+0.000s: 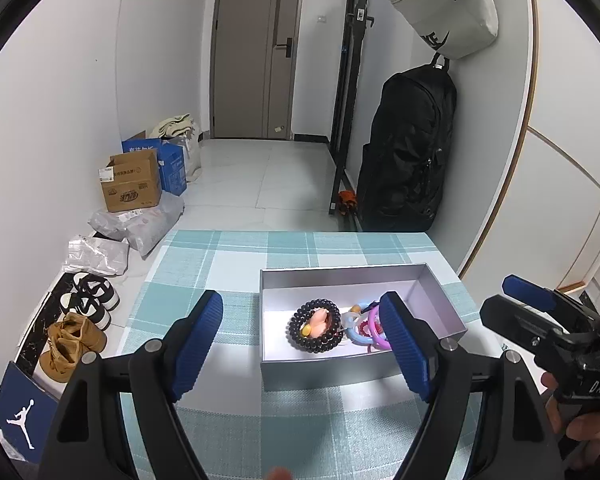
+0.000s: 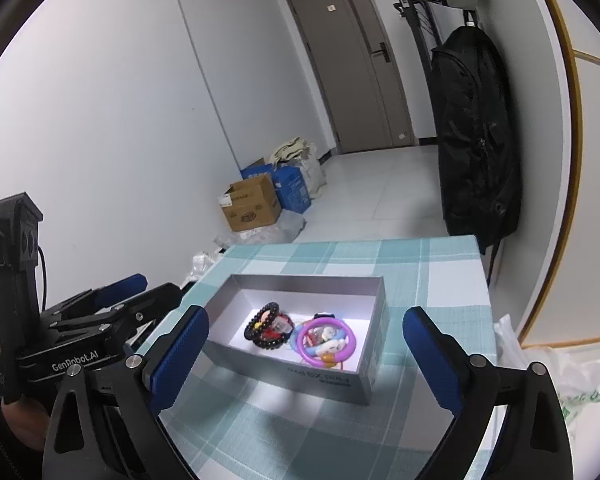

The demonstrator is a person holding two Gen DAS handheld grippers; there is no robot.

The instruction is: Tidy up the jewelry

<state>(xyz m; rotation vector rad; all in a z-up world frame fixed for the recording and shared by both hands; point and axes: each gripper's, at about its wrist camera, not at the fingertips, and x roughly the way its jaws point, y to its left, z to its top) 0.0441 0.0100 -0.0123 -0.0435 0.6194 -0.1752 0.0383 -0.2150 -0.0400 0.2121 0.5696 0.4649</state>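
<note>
Left wrist view: our left gripper [image 1: 300, 344] hangs spread and empty just short of the grey box [image 1: 440, 300], which lies ahead with its long axis crosswise; its right finger overlaps the box's near wall. Inside, near that wall, sit a black bead bracelet [image 1: 300, 326] and purple ring [image 1: 374, 326]. Right wrist view: our right gripper [image 2: 304, 356] is spread wide, holding nothing, the box [image 2: 300, 282] directly ahead between its 2 fingers; we judge both hands about equally near. The purple ring [image 2: 350, 344] lies right of the beads [image 2: 256, 330].
</note>
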